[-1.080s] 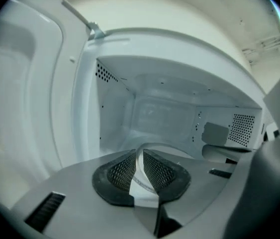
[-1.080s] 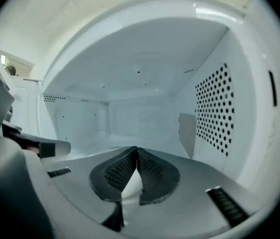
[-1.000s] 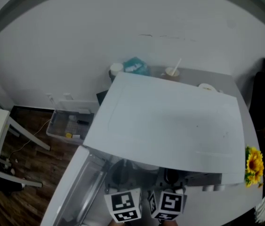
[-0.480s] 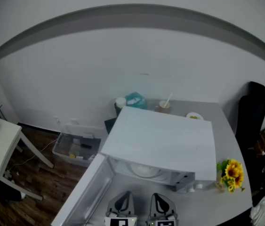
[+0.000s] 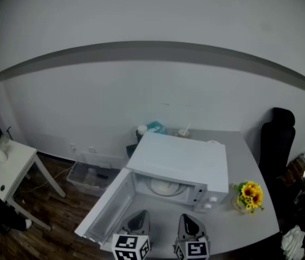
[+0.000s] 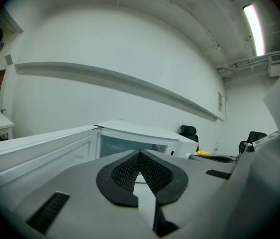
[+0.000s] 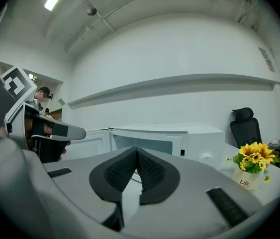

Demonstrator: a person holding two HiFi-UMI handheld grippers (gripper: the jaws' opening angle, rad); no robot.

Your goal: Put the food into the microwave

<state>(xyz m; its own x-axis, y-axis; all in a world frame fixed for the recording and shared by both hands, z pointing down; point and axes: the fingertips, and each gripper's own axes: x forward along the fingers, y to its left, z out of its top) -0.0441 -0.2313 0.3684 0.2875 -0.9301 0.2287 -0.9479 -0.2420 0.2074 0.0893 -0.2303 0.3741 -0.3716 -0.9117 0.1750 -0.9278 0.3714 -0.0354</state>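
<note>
While its door [image 5: 106,207] stands open, the microwave [image 5: 182,158] holds a dish [image 5: 164,187]

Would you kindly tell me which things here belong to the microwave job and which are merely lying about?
Job: microwave, open door, white dish inside, left gripper, right gripper.
Lying about: sunflowers, black chair, cup with straw, floor bin, side table.

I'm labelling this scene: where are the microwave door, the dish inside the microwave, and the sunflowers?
microwave door [image 5: 107,206], head view, inner face of the open door.
dish [image 5: 164,187], head view, white top surface.
sunflowers [image 5: 249,192], head view, yellow blooms.
</note>
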